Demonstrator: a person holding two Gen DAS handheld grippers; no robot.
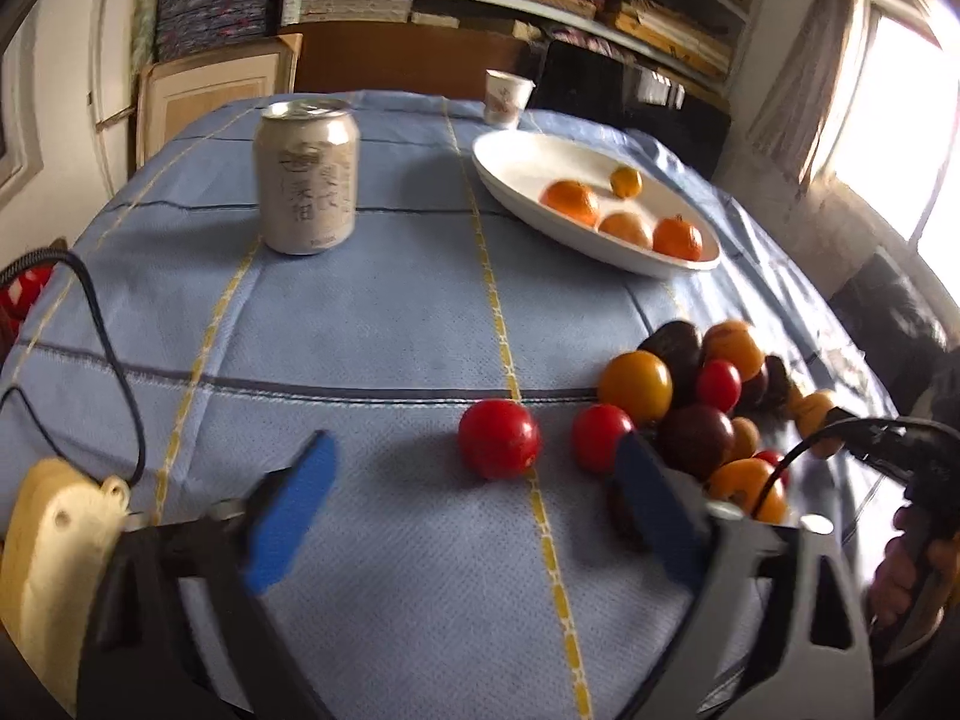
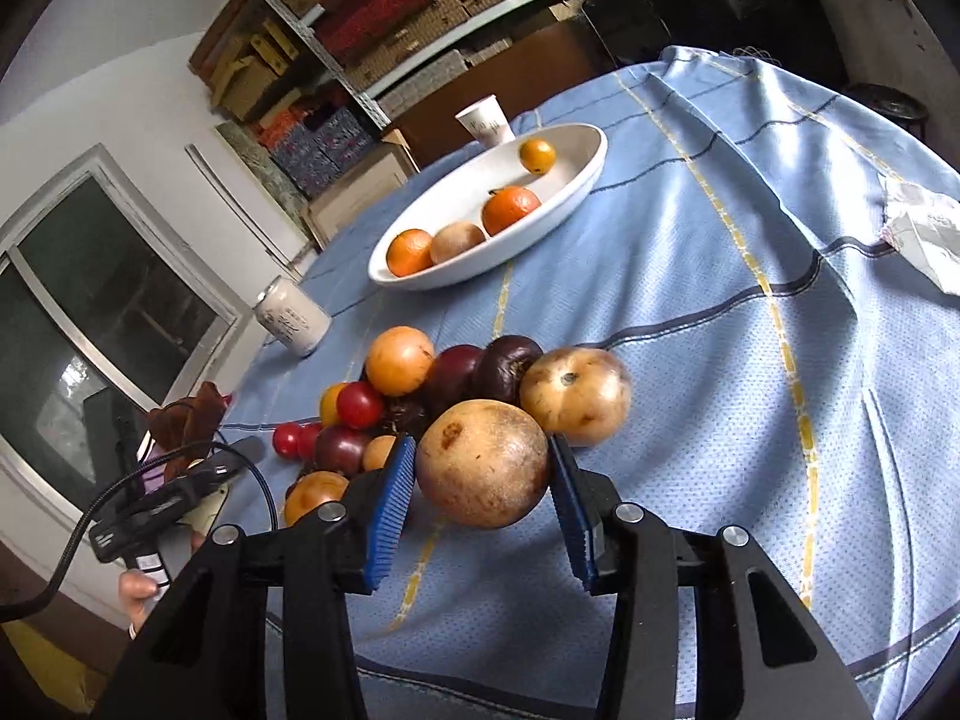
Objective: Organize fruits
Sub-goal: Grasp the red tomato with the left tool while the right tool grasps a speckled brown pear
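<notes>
A pile of mixed fruit [image 1: 702,396] lies on the blue tablecloth, also in the right wrist view [image 2: 420,390]. A white oval dish [image 1: 522,168] holds several oranges and a tan fruit; it also shows in the right wrist view [image 2: 576,180]. My left gripper [image 1: 474,504] is open and empty, low over the cloth, with a red tomato [image 1: 499,438] just ahead between its fingers. My right gripper [image 2: 480,480] is shut on a tan round fruit [image 2: 483,462] and holds it at the pile's near edge, beside a similar tan fruit [image 2: 576,396].
A drinks can [image 1: 306,174] stands at the far left of the table. A paper cup [image 1: 507,96] stands behind the dish. A crumpled paper [image 2: 924,228] lies at the table's right. Shelves with boxes stand behind the table. The other hand and its cable show at the view edges.
</notes>
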